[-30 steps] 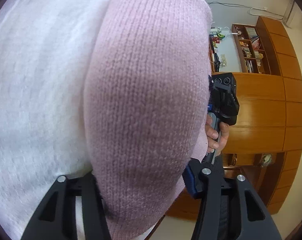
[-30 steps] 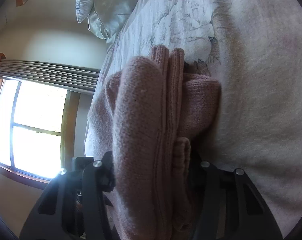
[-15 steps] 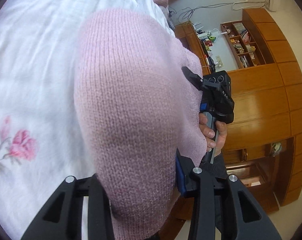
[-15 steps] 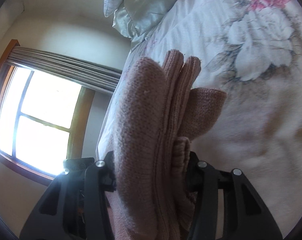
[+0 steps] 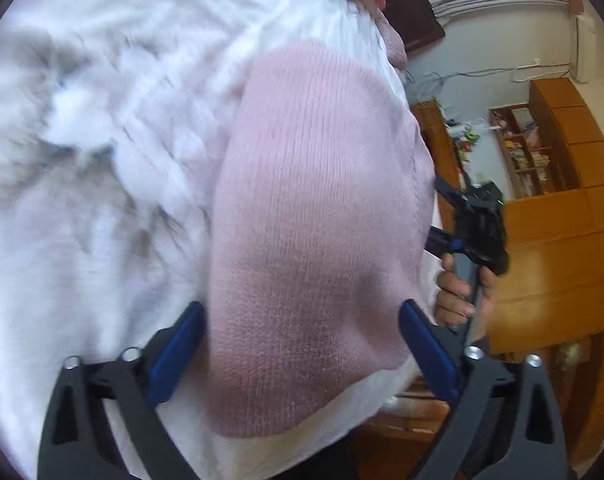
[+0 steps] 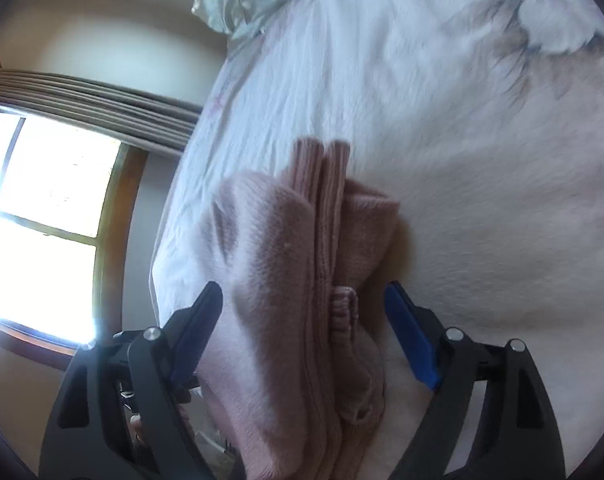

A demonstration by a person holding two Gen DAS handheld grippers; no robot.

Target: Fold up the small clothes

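The left gripper [image 5: 297,328] stands with its blue pads spread wide on either side of the folded pink knit garment [image 5: 314,220], not pinching it. The right gripper [image 6: 302,312] is likewise spread apart around the same garment's layered edge. The garment lies on the white floral bedspread [image 6: 442,120], near the bed's edge.

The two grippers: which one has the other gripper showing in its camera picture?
The left gripper: beyond the pink knit garment, a hand holds the right gripper. The right's view shows only garment, bed and window.
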